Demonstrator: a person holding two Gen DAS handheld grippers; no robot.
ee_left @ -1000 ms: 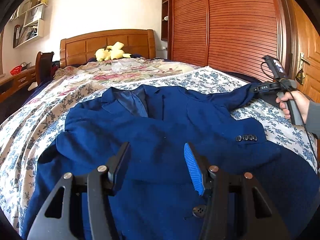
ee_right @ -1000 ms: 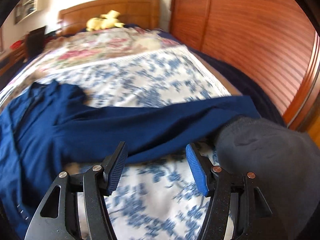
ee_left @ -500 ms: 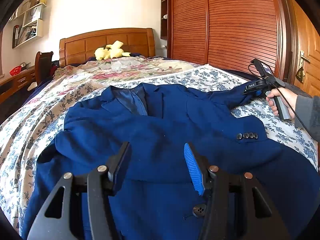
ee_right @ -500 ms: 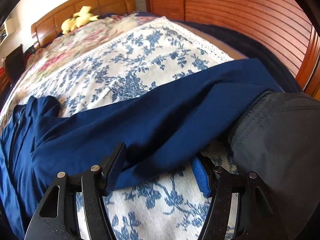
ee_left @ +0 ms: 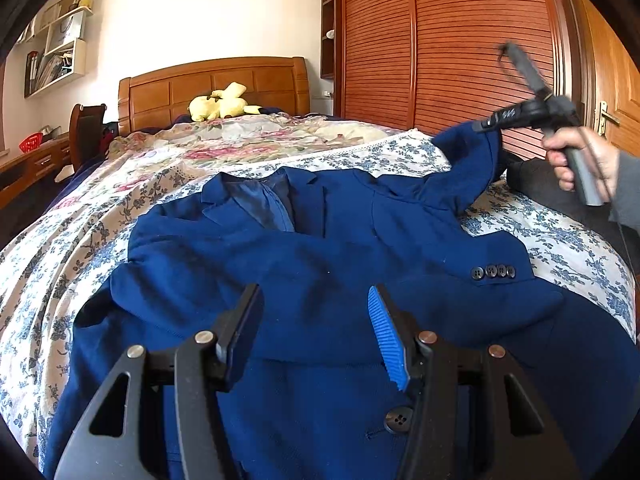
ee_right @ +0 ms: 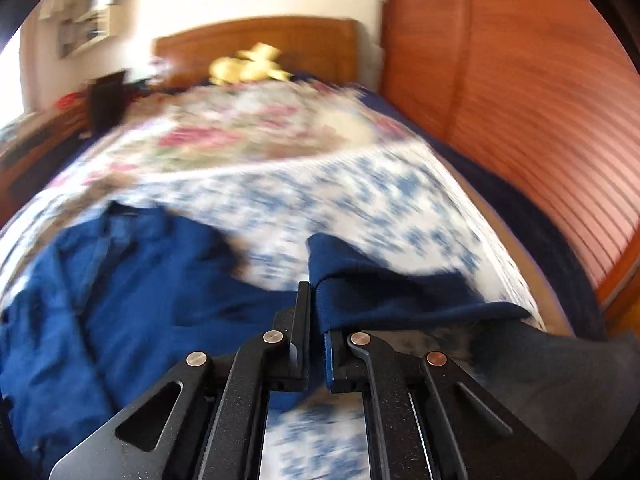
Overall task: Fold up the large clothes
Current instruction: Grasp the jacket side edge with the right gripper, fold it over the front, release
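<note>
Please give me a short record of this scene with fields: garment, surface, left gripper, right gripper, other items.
garment: blue jacket, front up, one sleeve raised
surface: bed with floral bedspread
left gripper: jaws open, above the jacket, holding nothing
right gripper: jaws shut on the sleeve end
other items: yellow plush toy by headboard; wooden wardrobe

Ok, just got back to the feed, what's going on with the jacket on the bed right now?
A person is folding a navy blue suit jacket spread face up on the blue-and-white floral bedspread. The right gripper is shut on the cuff end of the jacket's far sleeve and holds it raised off the bed. The left gripper hovers open over the jacket's front, holding nothing. The other sleeve with four buttons already lies folded across the chest.
</note>
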